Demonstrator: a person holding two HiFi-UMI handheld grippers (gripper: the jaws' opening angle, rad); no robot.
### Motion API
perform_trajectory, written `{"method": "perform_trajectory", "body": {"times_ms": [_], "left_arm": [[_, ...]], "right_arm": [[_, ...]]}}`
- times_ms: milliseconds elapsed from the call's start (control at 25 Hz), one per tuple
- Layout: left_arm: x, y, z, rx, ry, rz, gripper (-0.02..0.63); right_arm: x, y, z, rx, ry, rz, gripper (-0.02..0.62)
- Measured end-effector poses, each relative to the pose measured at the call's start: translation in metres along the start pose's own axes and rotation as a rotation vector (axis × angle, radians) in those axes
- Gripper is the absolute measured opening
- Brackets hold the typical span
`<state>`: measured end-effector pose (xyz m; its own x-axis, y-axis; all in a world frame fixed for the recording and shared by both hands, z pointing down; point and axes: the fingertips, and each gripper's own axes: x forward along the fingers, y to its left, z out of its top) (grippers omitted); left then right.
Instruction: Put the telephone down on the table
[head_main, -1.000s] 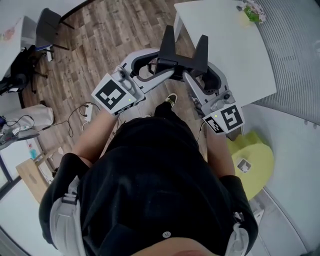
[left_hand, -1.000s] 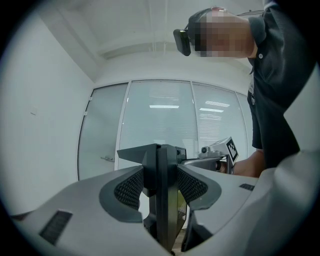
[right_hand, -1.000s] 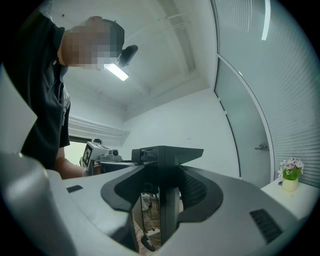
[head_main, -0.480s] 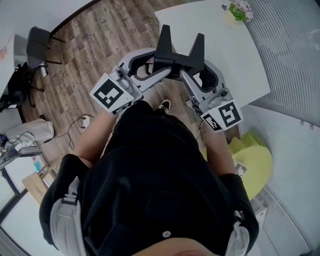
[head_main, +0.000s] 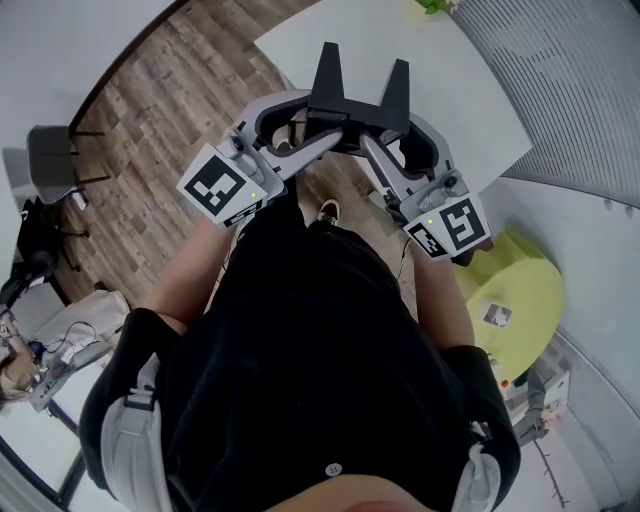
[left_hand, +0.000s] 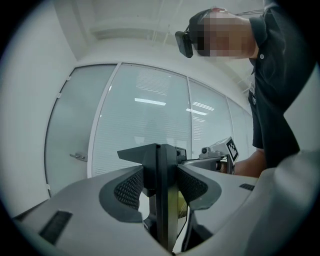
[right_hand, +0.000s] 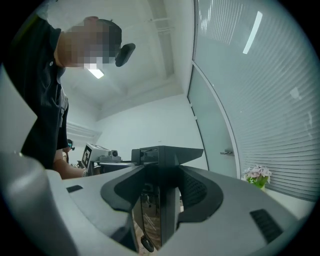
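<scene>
The telephone (head_main: 356, 100) is a black piece with two upright prongs, held level in front of my body between both grippers. My left gripper (head_main: 318, 125) is shut on its left end, its textured pads (left_hand: 131, 186) pressed against the black body (left_hand: 161, 195). From the other side, my right gripper (head_main: 385, 132) clamps the right end (right_hand: 161, 200). In the head view the telephone hangs over the near edge of the white table (head_main: 450, 80). Each gripper view shows the opposite gripper's marker cube beyond the telephone.
A green plant (head_main: 432, 5) stands at the table's far end. There is a yellow-green round seat (head_main: 520, 300) at the right by the ribbed glass wall, a dark chair (head_main: 55, 160) on the wooden floor at the left, and cables and clutter at lower left.
Both grippers have carried the telephone across the room towards the white table, whose near edge now lies under it. The grip on both ends is unchanged.
</scene>
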<state>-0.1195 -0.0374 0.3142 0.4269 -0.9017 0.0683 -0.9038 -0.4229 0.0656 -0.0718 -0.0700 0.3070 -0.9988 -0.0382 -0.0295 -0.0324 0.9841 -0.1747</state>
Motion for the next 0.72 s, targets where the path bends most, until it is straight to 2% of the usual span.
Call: {"method": "perform_trajectory", "body": {"times_ms": [440,720], "left_arm": [[0.083,0.092,-0.016,-0.061,0.061,-0.316,0.216],[0.116,0.126,-0.022,-0.055,0.108,-0.489,0.216]], "right_arm": [[0.043,-0.098,-0.01,0.056,0.015,-0.316,0.219],[0.058,-0.133,-0.019,0.101,-0.008,-0.496,0.219]]}}
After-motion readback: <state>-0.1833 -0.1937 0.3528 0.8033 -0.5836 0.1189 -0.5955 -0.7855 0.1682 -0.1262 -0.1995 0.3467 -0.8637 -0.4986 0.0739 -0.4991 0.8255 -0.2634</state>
